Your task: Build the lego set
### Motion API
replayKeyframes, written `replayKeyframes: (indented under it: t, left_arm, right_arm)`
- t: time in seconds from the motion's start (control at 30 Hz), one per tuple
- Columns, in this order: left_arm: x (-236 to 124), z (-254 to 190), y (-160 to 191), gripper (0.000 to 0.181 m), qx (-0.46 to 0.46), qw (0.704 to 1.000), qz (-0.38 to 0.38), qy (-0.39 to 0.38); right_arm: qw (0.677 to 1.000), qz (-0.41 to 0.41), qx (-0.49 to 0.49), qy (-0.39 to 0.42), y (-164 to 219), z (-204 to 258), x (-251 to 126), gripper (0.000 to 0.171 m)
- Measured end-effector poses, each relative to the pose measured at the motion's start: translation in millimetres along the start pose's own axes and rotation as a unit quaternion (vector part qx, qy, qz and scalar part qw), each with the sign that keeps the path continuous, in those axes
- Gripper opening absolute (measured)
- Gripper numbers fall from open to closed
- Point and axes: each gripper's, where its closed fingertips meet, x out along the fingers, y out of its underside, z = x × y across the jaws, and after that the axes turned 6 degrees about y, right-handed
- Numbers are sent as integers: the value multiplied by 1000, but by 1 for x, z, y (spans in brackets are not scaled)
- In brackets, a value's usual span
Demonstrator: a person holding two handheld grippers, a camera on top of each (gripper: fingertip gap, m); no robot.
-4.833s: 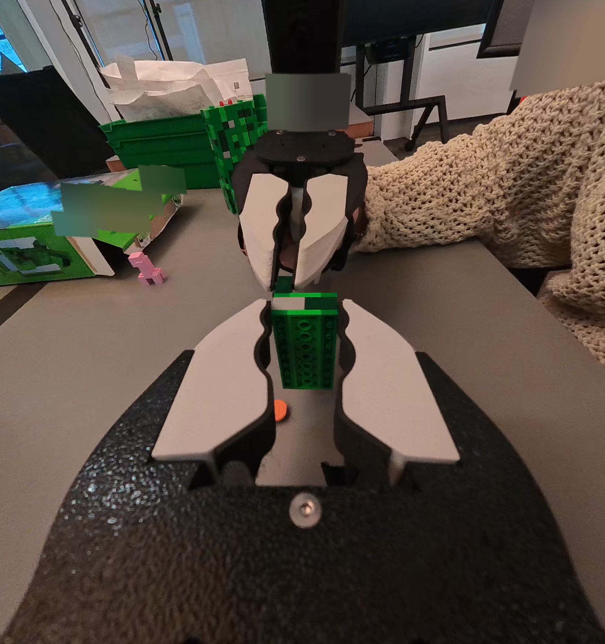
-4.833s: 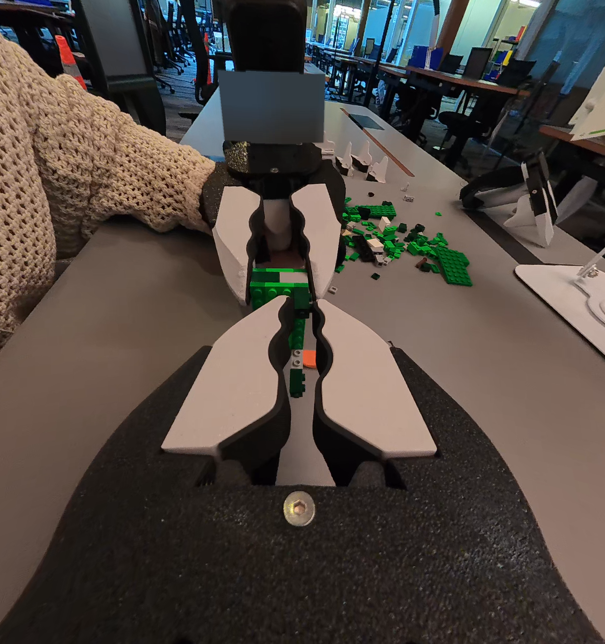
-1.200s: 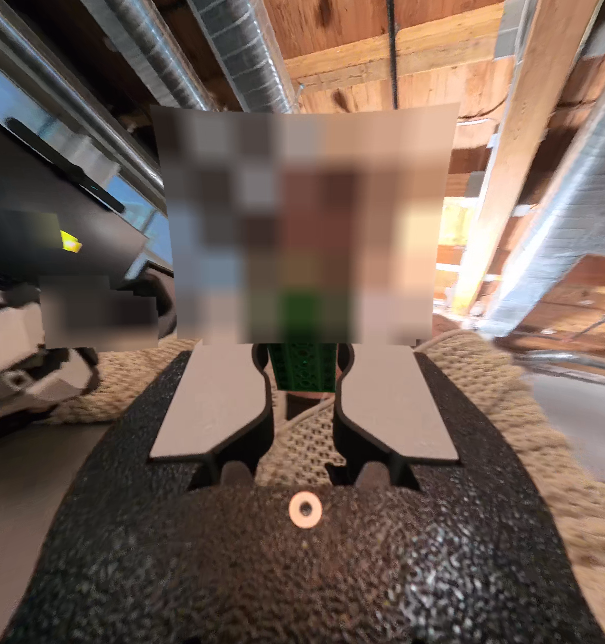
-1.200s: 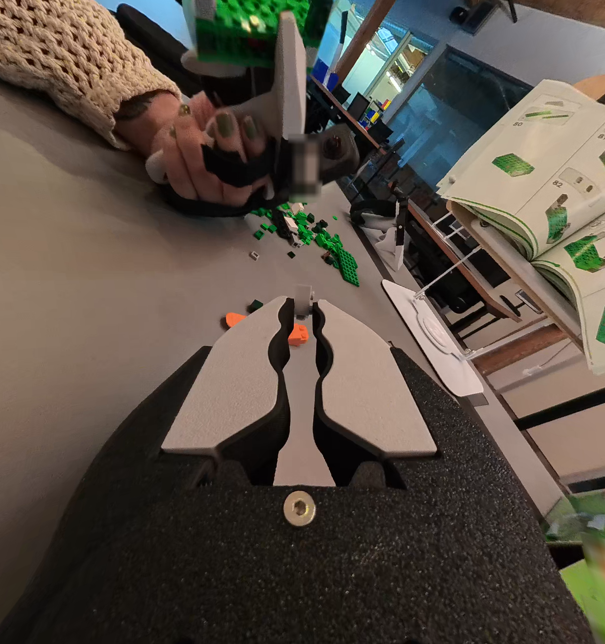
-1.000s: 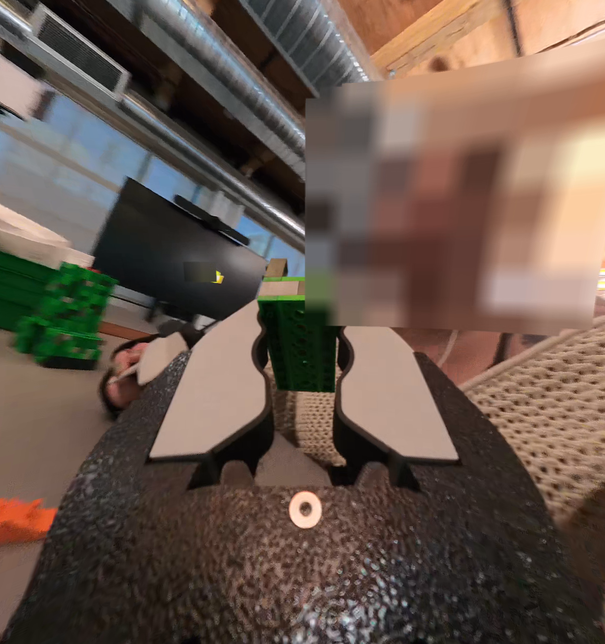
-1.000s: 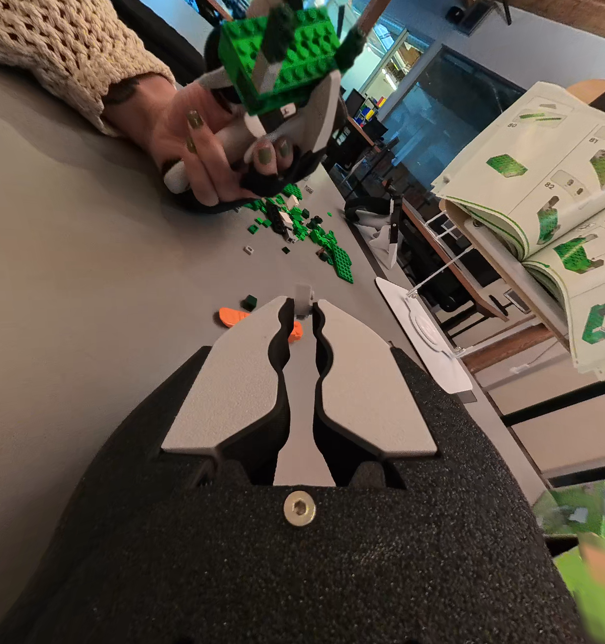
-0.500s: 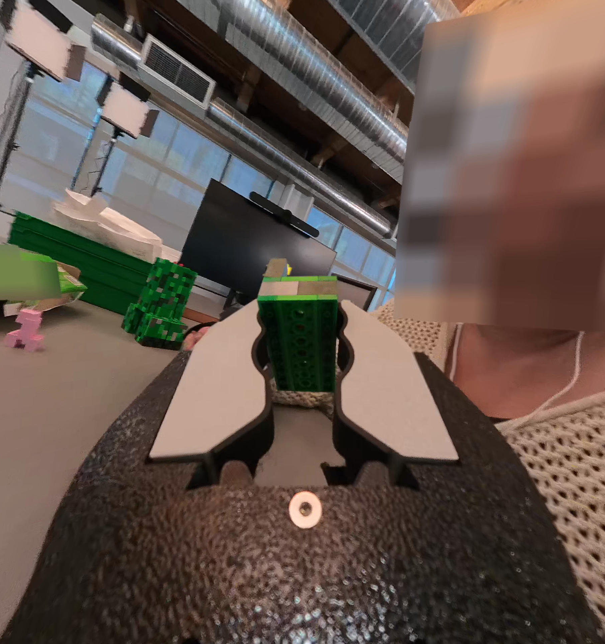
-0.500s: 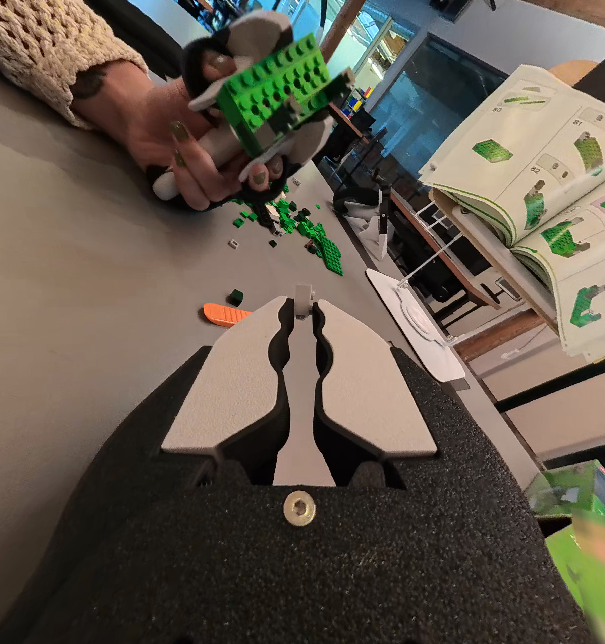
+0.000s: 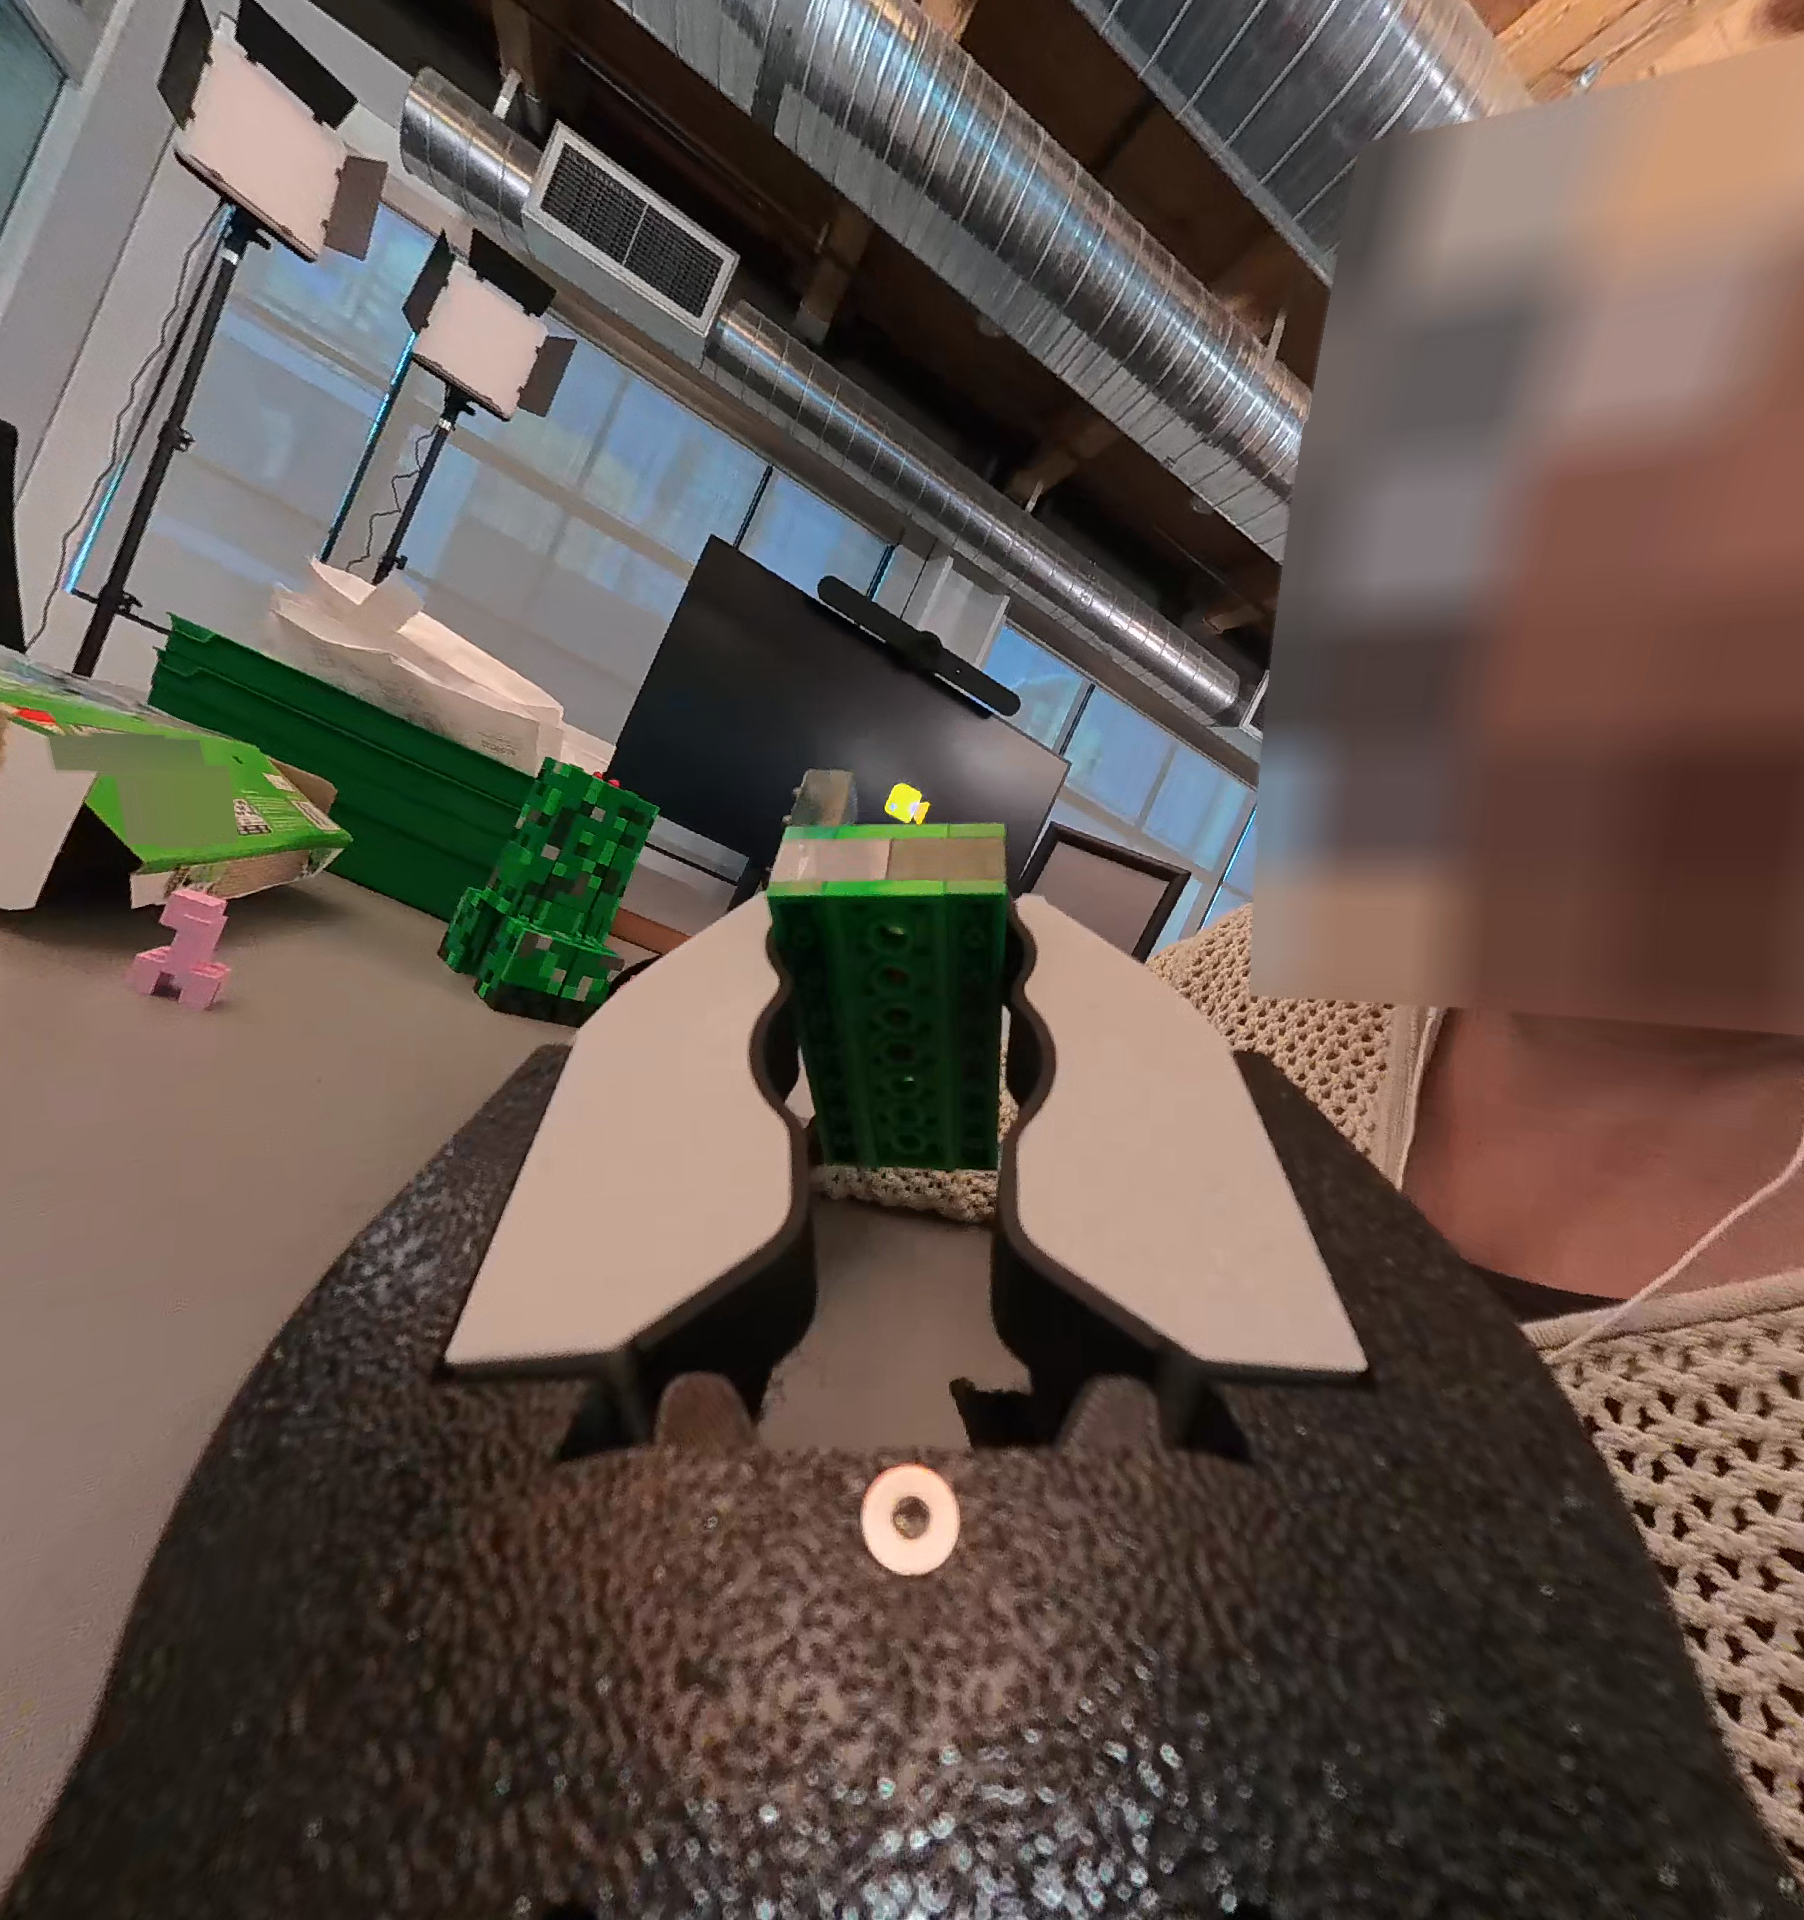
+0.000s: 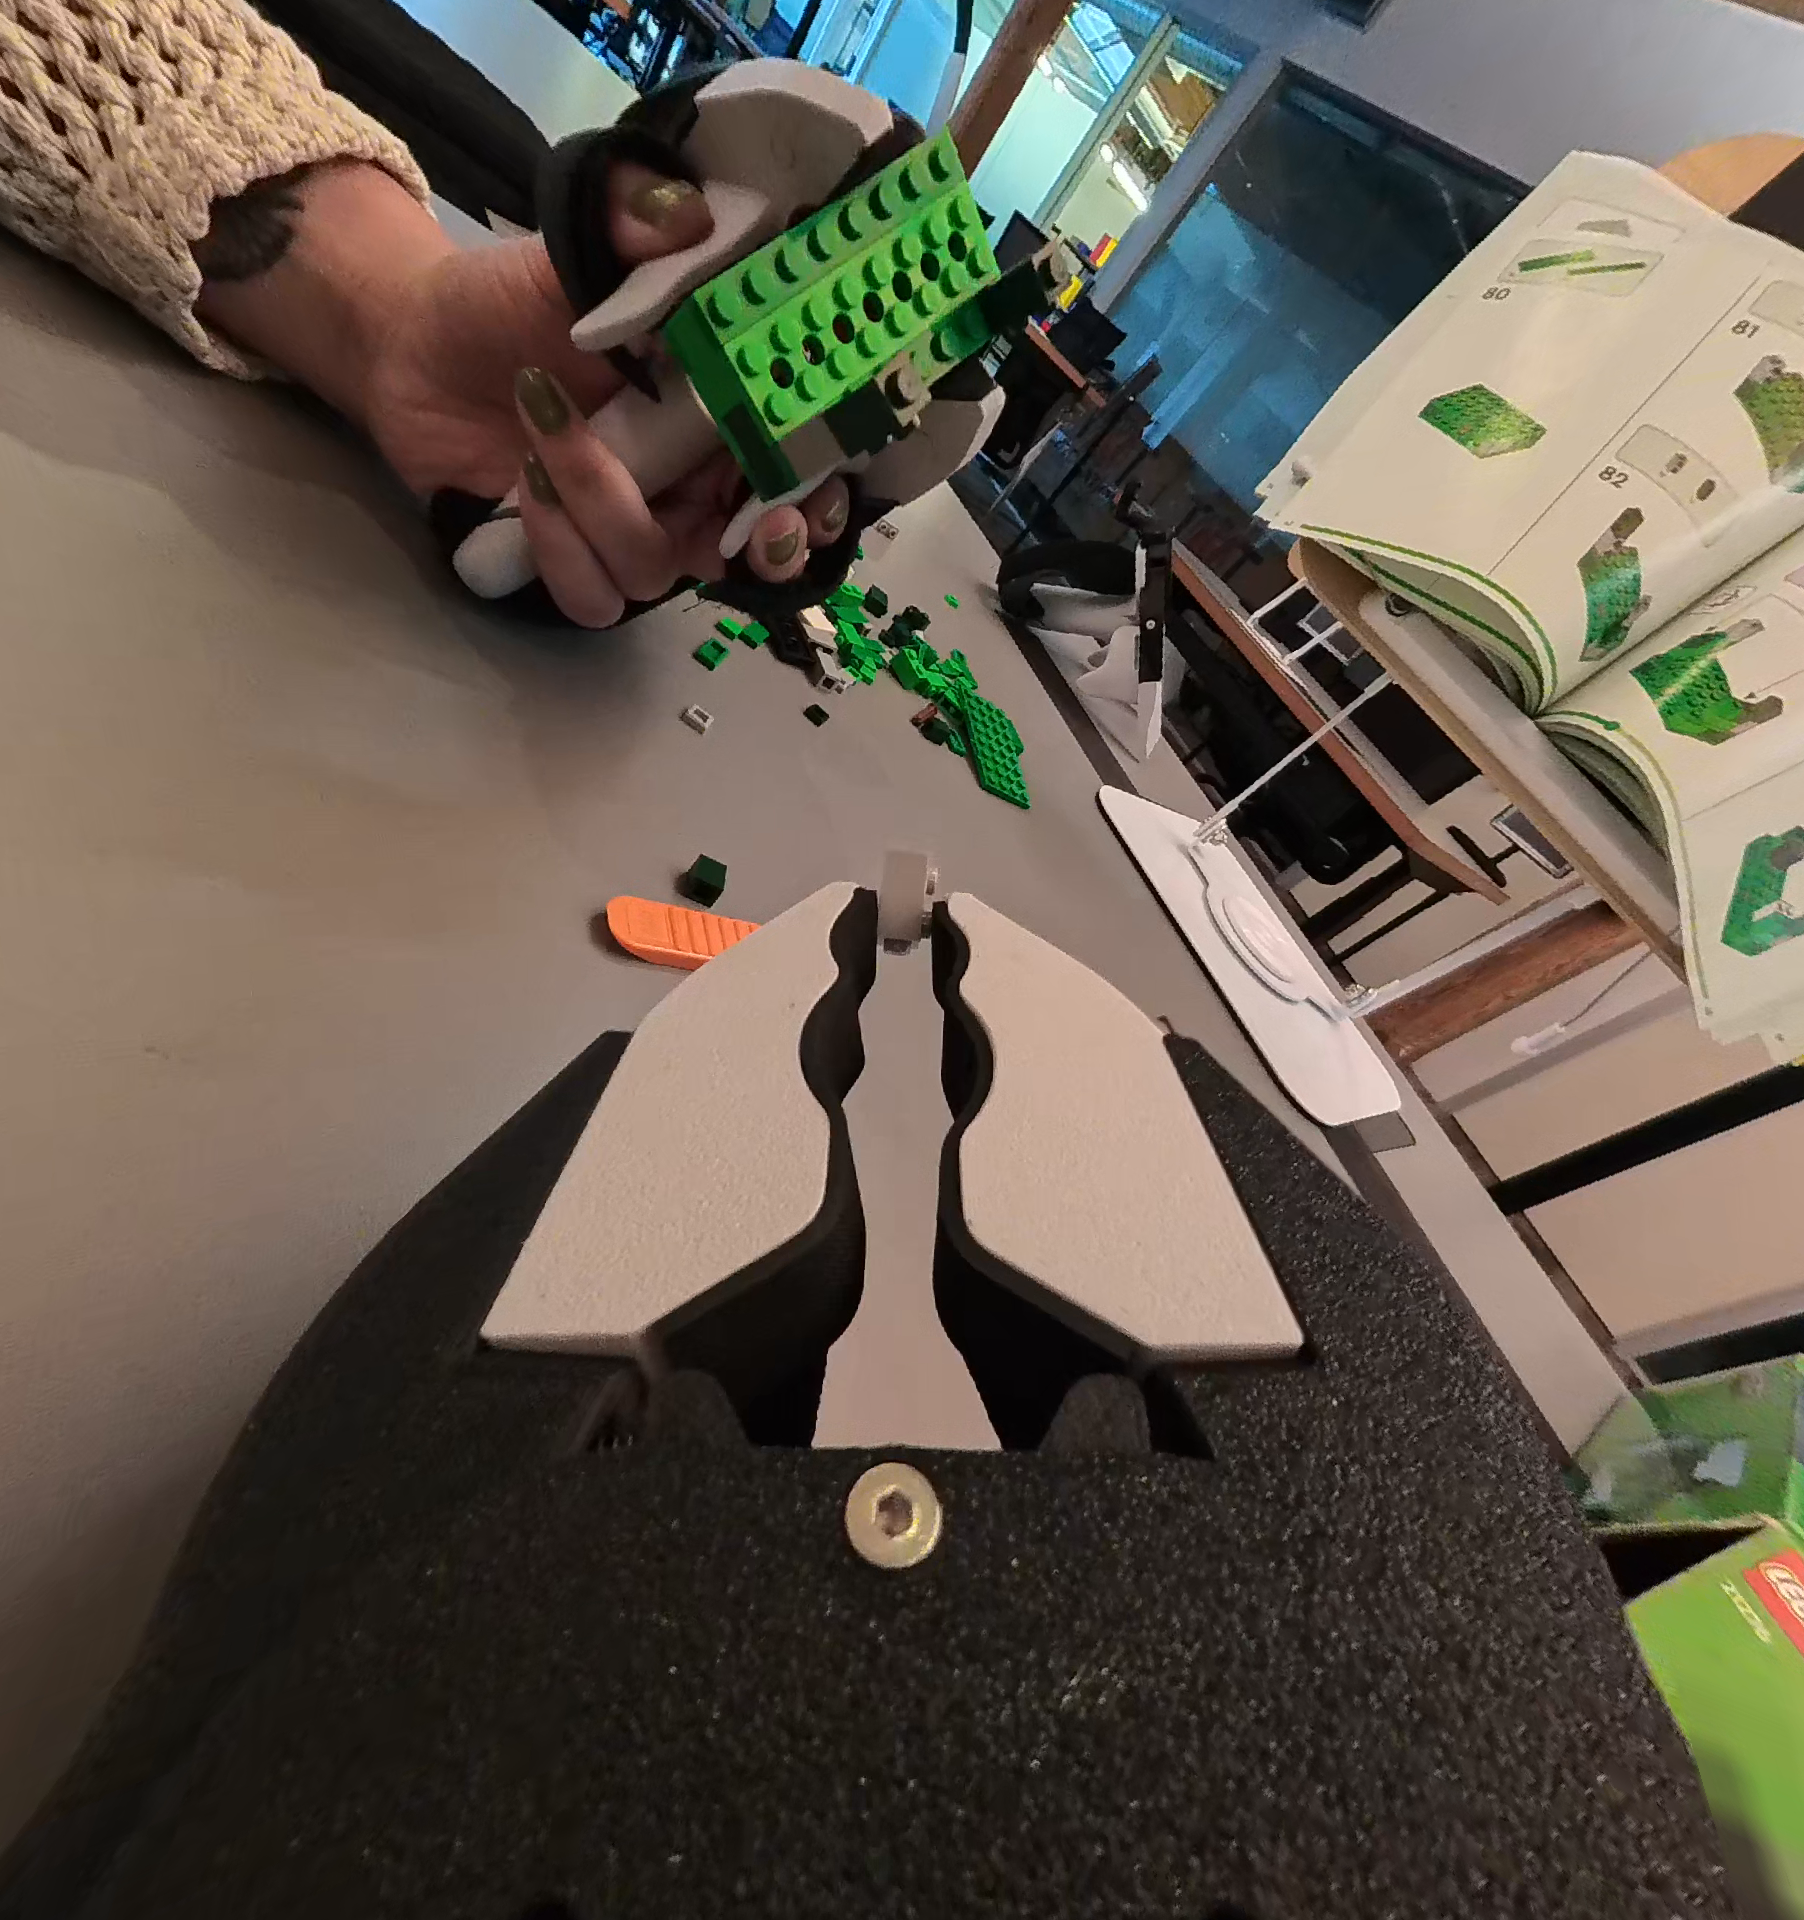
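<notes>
My left gripper [image 9: 893, 935] is shut on a green brick assembly [image 9: 903, 1029] with a grey and tan top edge, held above the table. In the right wrist view the same assembly [image 10: 836, 322] shows its studded green face, tilted, in the left gripper held by a hand [image 10: 524, 436]. My right gripper [image 10: 903, 914] is shut on a small light grey piece [image 10: 903, 904] at its fingertips, below and nearer than the assembly. Loose green pieces [image 10: 908, 675] lie on the grey table [image 10: 254, 831].
An orange brick separator [image 10: 669, 930] and a dark green small brick [image 10: 703, 878] lie just left of my right fingertips. An open instruction booklet [image 10: 1656, 499] stands on a stand at right. A built green figure [image 9: 555, 894], a pink figure [image 9: 183, 951] and boxes [image 9: 98, 810] stand beyond. One gripper's finger ends stand about 11 cm off the other's.
The left gripper has turned with the green assembly, so its studded face now tilts toward the right gripper and looks closer. The right gripper still holds the grey piece.
</notes>
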Motion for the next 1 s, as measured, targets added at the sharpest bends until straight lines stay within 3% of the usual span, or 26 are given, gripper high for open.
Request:
replayKeyframes:
  t: [1.0]
  left_arm:
    - [2, 1, 4, 36, -8, 1000, 12, 0]
  right_arm:
    - [1000, -8, 8, -24, -1, 6, 6, 9]
